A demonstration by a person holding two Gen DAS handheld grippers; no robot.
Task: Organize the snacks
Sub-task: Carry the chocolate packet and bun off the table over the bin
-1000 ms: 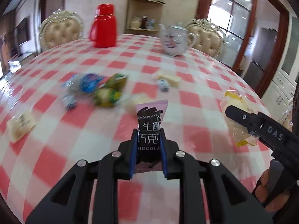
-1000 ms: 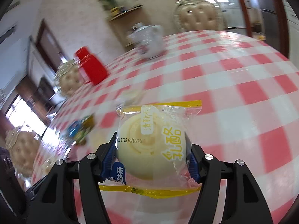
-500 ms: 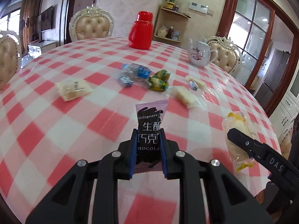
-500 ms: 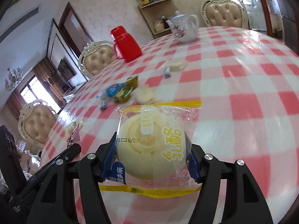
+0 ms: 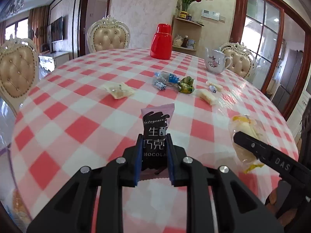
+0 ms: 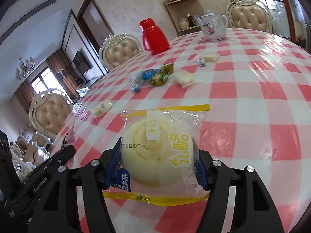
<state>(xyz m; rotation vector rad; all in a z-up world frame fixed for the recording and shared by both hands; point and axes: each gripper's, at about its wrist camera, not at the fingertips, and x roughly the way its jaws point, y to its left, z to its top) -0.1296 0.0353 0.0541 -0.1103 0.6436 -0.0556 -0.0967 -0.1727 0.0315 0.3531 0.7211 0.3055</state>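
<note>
So the left claw (image 5: 153,151) is clamped tight on a pink-and-black chocolate bar wrapper (image 5: 156,128), held upright above the checkered worktop (image 5: 81,116). The right claw (image 6: 157,167) is squeezing a bagged round cream bun (image 6: 157,151). More snacks lie mid-worktop: blue candies (image 5: 165,78), a green packet (image 5: 186,84), near a red thermos (image 5: 161,38) and teapot (image 5: 215,61).

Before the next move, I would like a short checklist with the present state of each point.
1. Left gripper shut on the chocolate packet: ok.
2. Right gripper shut on the wrapped bun: ok.
3. Both packets held clear above the tablecloth: ok.
4. Grippers apart from each other: ok.
5. Place where the snacks should go is in view: cannot tell.
6. Loose snacks remaining on the table: not ok.
</note>
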